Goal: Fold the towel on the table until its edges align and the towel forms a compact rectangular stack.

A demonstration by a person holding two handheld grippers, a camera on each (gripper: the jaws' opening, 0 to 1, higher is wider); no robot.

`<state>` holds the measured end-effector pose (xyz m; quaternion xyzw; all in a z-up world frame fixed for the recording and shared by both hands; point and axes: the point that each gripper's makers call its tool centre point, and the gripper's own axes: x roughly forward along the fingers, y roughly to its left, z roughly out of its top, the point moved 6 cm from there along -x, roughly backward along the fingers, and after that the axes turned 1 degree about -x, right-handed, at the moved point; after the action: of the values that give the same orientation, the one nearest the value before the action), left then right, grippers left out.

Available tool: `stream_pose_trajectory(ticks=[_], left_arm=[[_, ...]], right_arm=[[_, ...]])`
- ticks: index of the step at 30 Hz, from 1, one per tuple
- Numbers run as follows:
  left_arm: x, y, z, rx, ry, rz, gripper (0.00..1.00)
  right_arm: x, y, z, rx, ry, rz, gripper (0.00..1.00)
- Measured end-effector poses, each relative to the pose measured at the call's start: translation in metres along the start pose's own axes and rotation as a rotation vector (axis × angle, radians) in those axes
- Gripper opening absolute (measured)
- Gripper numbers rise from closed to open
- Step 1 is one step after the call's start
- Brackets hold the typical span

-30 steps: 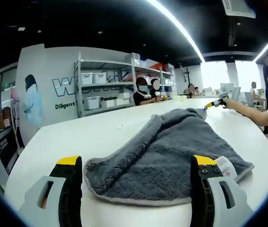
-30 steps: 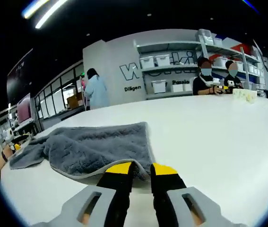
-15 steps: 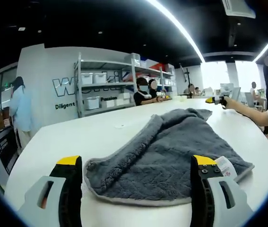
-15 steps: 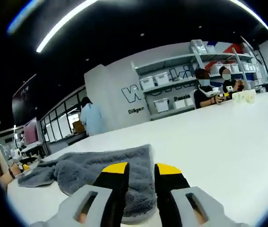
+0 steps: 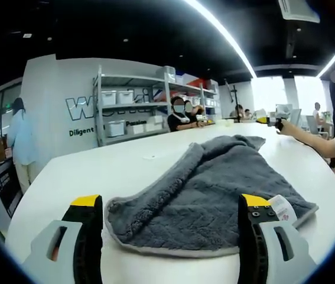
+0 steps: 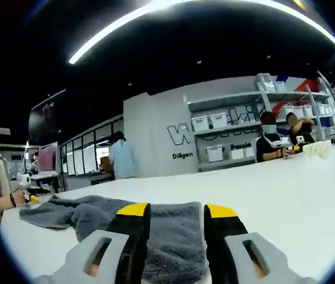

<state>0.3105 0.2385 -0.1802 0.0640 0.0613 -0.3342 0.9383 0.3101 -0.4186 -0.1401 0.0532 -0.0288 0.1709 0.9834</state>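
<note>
Towel [image 5: 205, 189] lies rumpled and unfolded on the table [image 5: 126, 171]; left gripper [image 5: 173, 204] sits at its near edge with jaws wide open, straddling it and holding nothing. Right gripper [image 6: 171, 213] is at the far corner, jaws partly open, nearly closed, with pile in the gap; can't tell if it's pinched. Risk: a shallow right bite slips on lift, or grabs only one layer, so edges misalign.

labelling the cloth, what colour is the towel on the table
Dark grey, with a paler grey edge; the towel shows best in the left gripper view.
</note>
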Motion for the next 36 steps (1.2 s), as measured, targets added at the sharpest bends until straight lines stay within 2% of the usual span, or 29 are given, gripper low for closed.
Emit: stream_pose_trajectory(ticks=[2,9,13,17,28,36], left_arm=[[0.0,0.0,-0.001,0.0,0.003,0.002,0.93],[0.0,0.001,-0.001,-0.001,0.005,0.003,0.93],[0.0,0.0,-0.001,-0.003,0.006,0.004,0.93],[0.0,0.0,-0.001,-0.001,0.005,0.003,0.93],[-0.001,0.003,-0.002,-0.003,0.008,0.01,0.93],[-0.001,0.003,-0.001,-0.007,0.007,0.014,0.93]], right_arm=[[-0.001,-0.006,0.002,-0.01,-0.007,0.01,0.4],[0.005,0.007,0.002,-0.045,-0.023,0.041,0.54],[0.009,0.01,-0.001,-0.066,-0.004,0.049,0.59],[0.012,0.013,-0.003,-0.077,0.003,0.067,0.68],[0.017,0.018,-0.005,-0.107,0.016,0.086,0.83],[0.023,0.023,-0.013,-0.14,0.066,0.102,0.97]])
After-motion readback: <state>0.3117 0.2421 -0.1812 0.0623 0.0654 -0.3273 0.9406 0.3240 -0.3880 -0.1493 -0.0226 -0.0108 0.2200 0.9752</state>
